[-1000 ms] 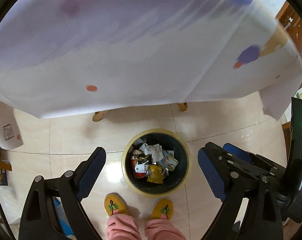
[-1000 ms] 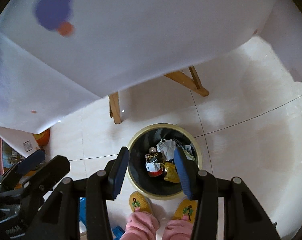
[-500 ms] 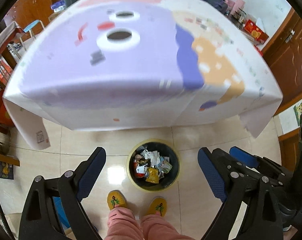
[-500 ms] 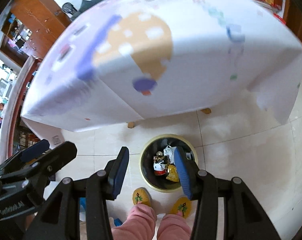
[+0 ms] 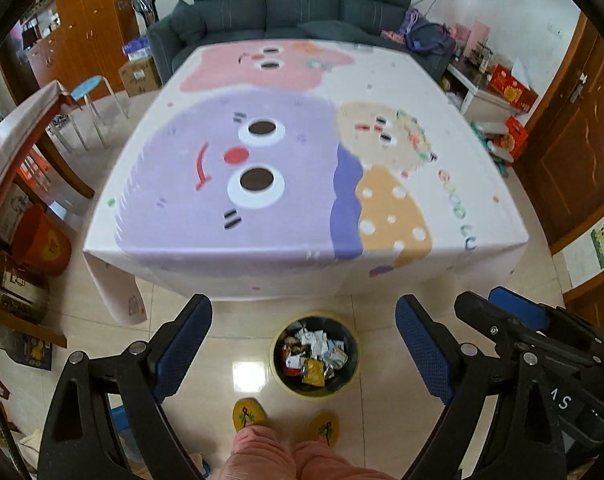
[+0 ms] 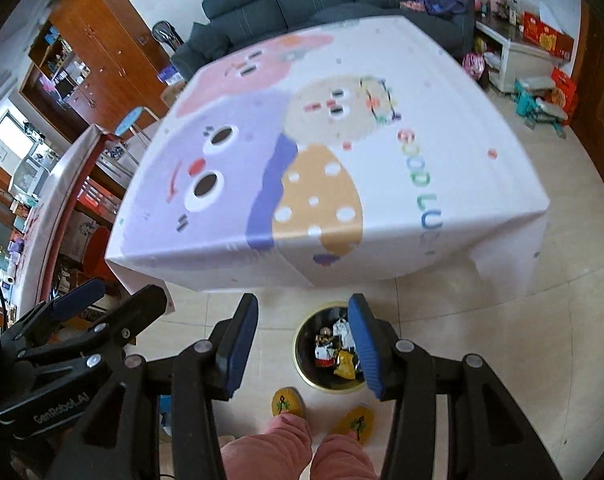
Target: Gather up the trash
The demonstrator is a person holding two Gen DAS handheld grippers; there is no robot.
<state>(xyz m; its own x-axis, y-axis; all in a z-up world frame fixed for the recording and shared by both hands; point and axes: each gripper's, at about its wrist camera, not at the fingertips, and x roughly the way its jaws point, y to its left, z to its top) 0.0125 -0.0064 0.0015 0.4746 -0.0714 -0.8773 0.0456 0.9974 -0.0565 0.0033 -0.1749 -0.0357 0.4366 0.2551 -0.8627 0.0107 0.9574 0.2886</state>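
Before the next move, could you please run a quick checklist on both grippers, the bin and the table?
1. Left gripper open, nothing between the blue pads: ok.
2. Right gripper open, nothing held: ok.
3. Round black yellow-rimmed bin upright on the tiled floor, wrappers inside: ok.
4. Cartoon-print tablecloth free of trash: ok.
5. Floor under the table: cannot tell, hidden.
6. Yellow slippers apart from bin: ok.

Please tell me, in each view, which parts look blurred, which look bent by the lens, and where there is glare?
Left wrist view: the tablecloth print is slightly smeared, the left gripper is sharp, a window glare sits on the floor beside the bin, and room edges bow outward. Right wrist view: the cloth's lettering is soft, the right gripper is crisp, and the corners are dark.
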